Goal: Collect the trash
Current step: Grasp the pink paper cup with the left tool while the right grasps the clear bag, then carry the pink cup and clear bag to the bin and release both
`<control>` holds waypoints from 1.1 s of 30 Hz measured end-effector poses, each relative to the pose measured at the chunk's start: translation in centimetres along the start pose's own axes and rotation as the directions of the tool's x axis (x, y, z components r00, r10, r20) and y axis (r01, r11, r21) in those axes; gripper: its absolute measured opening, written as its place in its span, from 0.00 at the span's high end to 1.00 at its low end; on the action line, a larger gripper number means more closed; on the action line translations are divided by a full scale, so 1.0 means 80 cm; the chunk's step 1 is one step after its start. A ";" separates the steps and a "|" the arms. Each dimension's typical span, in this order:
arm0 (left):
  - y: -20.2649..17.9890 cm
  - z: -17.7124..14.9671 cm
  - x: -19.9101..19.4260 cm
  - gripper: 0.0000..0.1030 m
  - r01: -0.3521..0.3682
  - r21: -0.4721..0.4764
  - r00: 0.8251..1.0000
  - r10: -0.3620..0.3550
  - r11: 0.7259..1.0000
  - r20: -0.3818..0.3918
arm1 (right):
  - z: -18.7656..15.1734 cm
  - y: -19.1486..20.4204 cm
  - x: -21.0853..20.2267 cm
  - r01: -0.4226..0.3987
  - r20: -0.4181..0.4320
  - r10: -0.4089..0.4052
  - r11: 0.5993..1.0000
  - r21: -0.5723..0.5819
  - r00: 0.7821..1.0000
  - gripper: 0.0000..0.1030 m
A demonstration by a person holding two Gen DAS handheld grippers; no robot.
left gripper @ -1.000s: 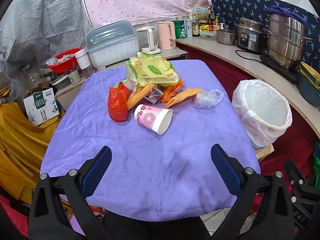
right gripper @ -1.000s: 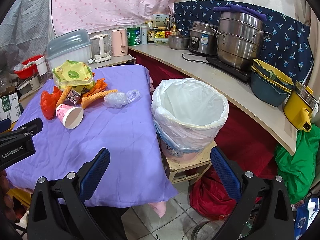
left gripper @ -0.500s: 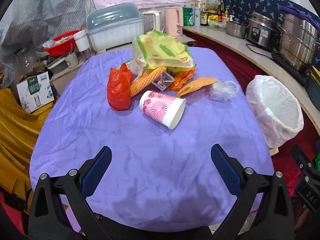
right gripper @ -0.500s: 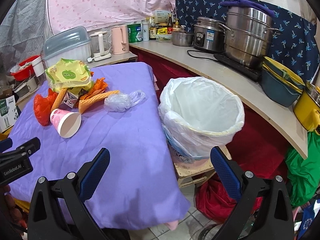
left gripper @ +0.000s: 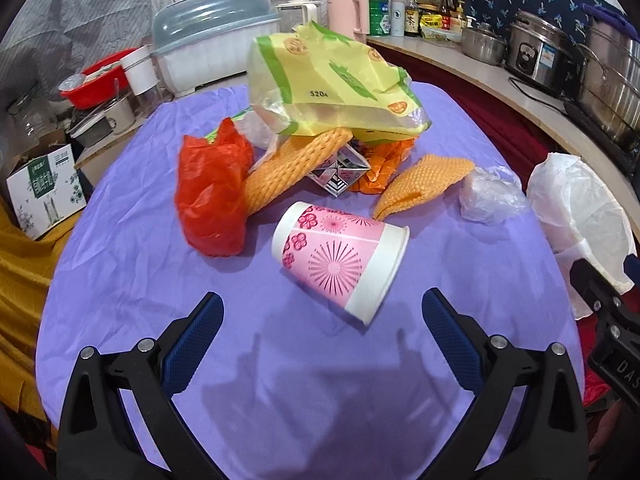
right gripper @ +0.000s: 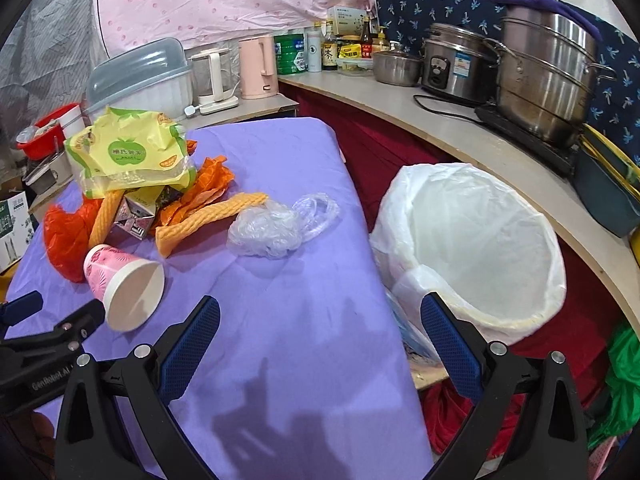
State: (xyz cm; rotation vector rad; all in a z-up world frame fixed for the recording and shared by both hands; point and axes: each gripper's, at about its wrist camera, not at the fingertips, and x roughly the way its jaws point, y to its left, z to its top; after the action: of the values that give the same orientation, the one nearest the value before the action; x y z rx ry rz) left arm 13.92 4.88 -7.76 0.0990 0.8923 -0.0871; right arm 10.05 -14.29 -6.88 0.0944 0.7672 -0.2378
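Trash lies piled on a purple-clothed table (left gripper: pixel 132 280): a pink paper cup (left gripper: pixel 338 262) on its side, a red plastic bag (left gripper: pixel 212 196), two orange foam nets (left gripper: pixel 292 168), a yellow-green bag (left gripper: pixel 332 84), a small carton (left gripper: pixel 340 170) and a clear plastic bag (left gripper: pixel 490 196). My left gripper (left gripper: pixel 320 330) is open and empty, just short of the cup. My right gripper (right gripper: pixel 320 334) is open and empty over the table's right part, between the clear bag (right gripper: pixel 276 224) and a white-lined bin (right gripper: pixel 476 248). The cup (right gripper: pixel 124 284) also shows there.
The bin stands off the table's right edge (left gripper: pixel 584 216). A counter (right gripper: pixel 460 136) with pots and a rice cooker runs behind it. A dish box (left gripper: pixel 212 52), kettles and a red basin (left gripper: pixel 96 76) stand beyond the table's far edge. A carton box (left gripper: pixel 44 184) sits left.
Both grippers have moved forward over the table toward the trash pile. The cup now sits close in front of the left gripper. Nothing has been taken hold of.
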 end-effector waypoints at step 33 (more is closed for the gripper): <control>-0.013 0.014 0.057 0.37 0.123 0.083 0.992 -0.121 0.989 -0.027 | 0.031 0.025 0.111 -0.119 -0.106 0.124 0.992 0.045 0.987 0.88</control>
State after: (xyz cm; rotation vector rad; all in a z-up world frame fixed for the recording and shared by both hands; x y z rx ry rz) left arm 17.53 3.52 -10.65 0.1244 0.9165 -0.2386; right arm 18.36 -14.38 -11.31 0.1913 0.8617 -0.1324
